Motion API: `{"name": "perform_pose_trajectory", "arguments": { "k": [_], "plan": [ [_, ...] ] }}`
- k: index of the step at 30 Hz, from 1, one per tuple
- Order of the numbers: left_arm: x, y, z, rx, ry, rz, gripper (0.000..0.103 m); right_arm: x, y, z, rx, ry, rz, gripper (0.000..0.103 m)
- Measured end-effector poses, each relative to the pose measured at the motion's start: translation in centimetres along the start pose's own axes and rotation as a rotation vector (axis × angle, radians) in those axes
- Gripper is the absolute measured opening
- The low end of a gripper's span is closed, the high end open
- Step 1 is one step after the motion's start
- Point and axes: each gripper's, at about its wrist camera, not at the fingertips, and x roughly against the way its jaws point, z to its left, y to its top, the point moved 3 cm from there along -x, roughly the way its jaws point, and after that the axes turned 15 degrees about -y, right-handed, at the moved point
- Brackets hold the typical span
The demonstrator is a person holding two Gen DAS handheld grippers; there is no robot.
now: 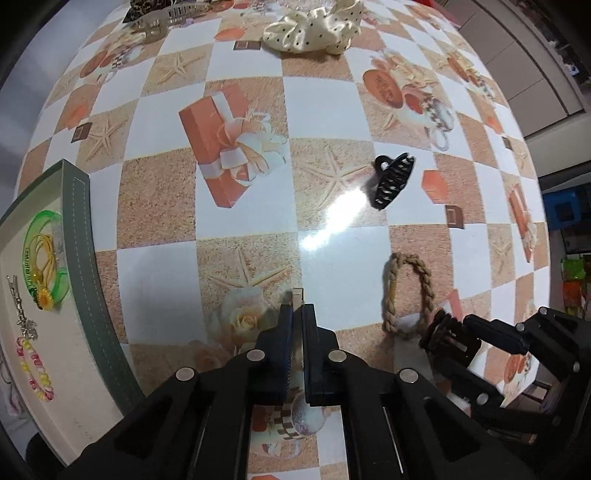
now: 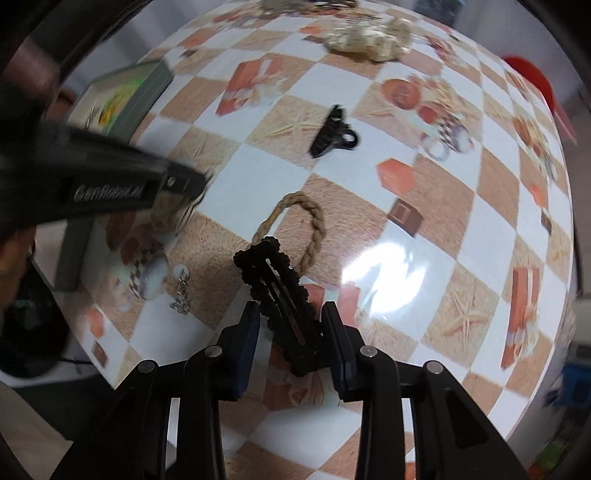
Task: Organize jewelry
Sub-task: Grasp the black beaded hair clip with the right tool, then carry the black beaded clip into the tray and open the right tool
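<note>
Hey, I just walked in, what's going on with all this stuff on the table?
A person is sorting hair accessories and jewelry with two tools. The right hand-held gripper has a black snap hair clip between its fingers, just in front of a braided rope bracelet on the table. The left hand-held gripper is closed beside the green tray, which holds a green bangle and a beaded bracelet. A black claw clip and a cream scrunchie lie loose.

The right gripper point(image 2: 291, 332) holds a black beaded hair clip point(image 2: 279, 291) over the braided rope bracelet point(image 2: 299, 225).
</note>
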Motion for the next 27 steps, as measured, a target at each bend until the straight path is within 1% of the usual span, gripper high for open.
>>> {"name": "perform_pose_trajectory", "arguments": {
  "k": [7, 11, 14, 19, 27],
  "plan": [
    [3.0, -0.1, 1.1, -0.011, -0.036, -0.035, 0.009, 0.8, -0.2, -2.5, -0.186, 0.073, 0.047, 0.037],
    [4.8, -1.3, 1.4, -0.019, -0.047, -0.051, 0.009, 1.1, -0.1, -4.1, -0.267, 0.104, 0.063, 0.037],
    [5.9, -1.7, 1.7, -0.025, -0.053, -0.071, 0.009, 1.2, 0.0, -3.8, -0.305, 0.121, 0.068, 0.037],
    [7.8, -2.7, 2.6, -0.020, -0.055, -0.103, 0.009, 2.1, 0.9, -3.4, -0.318, 0.136, 0.069, 0.037],
    [11.1, -4.7, 5.5, 0.017, -0.055, -0.164, 0.009, 3.9, 3.5, -0.6, -0.262, 0.156, 0.036, 0.037]
  ]
}}
